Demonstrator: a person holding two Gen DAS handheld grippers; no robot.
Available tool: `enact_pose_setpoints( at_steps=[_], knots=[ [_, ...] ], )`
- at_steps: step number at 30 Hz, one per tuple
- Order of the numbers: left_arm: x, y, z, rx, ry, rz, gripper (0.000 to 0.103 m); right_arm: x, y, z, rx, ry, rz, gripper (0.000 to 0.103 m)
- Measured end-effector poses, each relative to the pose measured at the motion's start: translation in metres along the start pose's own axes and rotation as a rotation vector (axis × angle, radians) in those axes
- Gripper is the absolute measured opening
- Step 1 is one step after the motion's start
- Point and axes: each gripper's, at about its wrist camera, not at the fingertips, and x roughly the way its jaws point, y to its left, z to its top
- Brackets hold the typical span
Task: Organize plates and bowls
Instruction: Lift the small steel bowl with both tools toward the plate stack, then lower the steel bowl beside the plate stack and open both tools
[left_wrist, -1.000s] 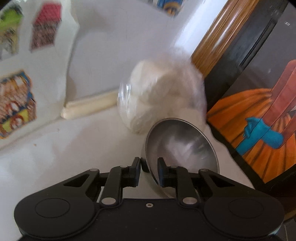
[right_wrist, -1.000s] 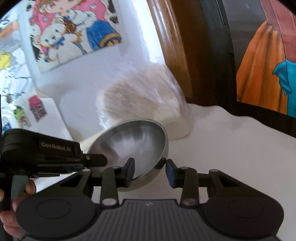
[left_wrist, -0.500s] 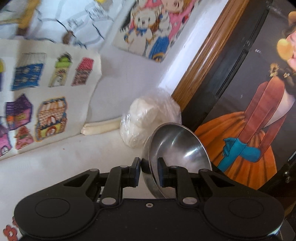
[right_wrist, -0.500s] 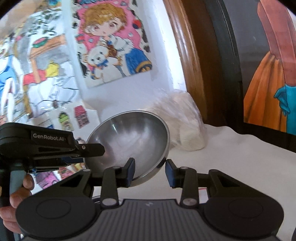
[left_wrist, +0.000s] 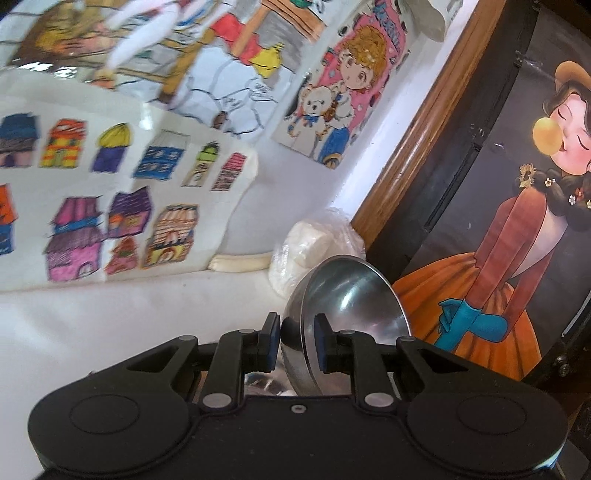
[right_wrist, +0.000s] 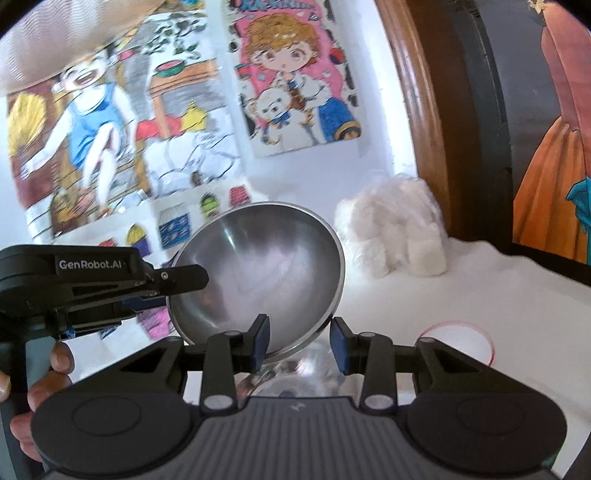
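Steel bowl (right_wrist: 258, 273) hangs tilted above the white worktop (right_wrist: 498, 280), its hollow facing the right wrist camera and its rim pinched at two places. From the left wrist camera the same bowl sits at about one o'clock of the left claw (left_wrist: 294, 341), seen nearly edge-on.

Judging from that thin, slick rim, the main risk is slip: metal on small pads offers little bite, and a quick swing or a twist between the two hands could let the bowl pivot or drop onto the worktop. If the hands drift apart or turn against each other, one grip would likely be pried loose.

Left claw is clenched nearly closed on the rim, one pad on the outer wall and one on the inside. Right claw (right_wrist: 300, 343) stands somewhat wider; the lower rim runs between its pads, and the left pad looks pressed on the inner wall, but whether the right pad truly touches the outside I cannot tell for sure. I read it as a light hold.

Outward from the bowl: a bag of white lumps (right_wrist: 395, 232) at about two o'clock against the wall, a red ring (right_wrist: 458, 343) lying on the worktop at four o'clock, coloured drawings (right_wrist: 295, 77) behind, and a wooden frame (right_wrist: 417, 99) at the right. A person's hand (right_wrist: 40, 387) grips the left handle at eight o'clock.
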Motion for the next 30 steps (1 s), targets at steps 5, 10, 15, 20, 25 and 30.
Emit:
enact_pose_setpoints(
  at_steps=[5,10,15,20,25,30],
  knots=[
    [-0.020,0.018,-0.020,-0.014,0.015,0.011,0.023,-0.009,0.013,-0.024,0.005,0.041,0.029,0.040],
    [-0.032,0.037,-0.042,-0.052,0.068,0.024,0.023,-0.020,0.020,-0.050,0.016,0.082,0.047,0.040],
    [-0.047,0.049,-0.060,-0.086,0.102,0.027,0.023,-0.031,0.025,-0.069,0.024,0.116,0.061,0.040],
    [-0.063,0.055,-0.077,-0.085,0.140,0.030,0.025,-0.043,0.024,-0.084,0.071,0.151,0.085,0.040],
    [-0.073,0.058,-0.091,-0.085,0.179,0.034,0.026,-0.053,0.025,-0.094,0.096,0.167,0.083,0.041],
    [-0.081,0.061,-0.100,-0.086,0.231,0.031,0.026,-0.063,0.025,-0.102,0.109,0.193,0.085,0.041]
  ],
)
